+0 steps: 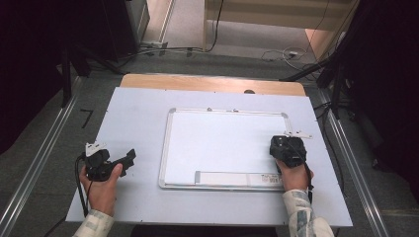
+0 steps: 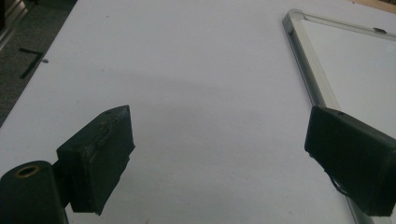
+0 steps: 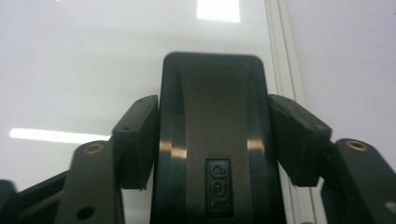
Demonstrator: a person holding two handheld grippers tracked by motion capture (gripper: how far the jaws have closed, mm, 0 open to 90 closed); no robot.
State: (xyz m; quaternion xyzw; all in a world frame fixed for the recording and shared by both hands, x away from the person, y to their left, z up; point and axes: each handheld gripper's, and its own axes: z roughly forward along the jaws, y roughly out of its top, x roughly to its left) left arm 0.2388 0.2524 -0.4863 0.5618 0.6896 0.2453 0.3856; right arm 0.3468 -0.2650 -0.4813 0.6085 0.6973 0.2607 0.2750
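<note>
Black, glossy curved eraser sits between the right gripper's jaws.

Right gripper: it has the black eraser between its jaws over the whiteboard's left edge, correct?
Not quite. The right gripper does have the black eraser between its jaws, but over the right edge of the whiteboard, as the high view shows.

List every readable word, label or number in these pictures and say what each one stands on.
"deli", embossed on a small plate on the black and grey eraser between the right gripper's pads, above the whiteboard.
The sticker on the whiteboard's bottom strip: print and barcode too small to read.
No other text is visible.
</note>
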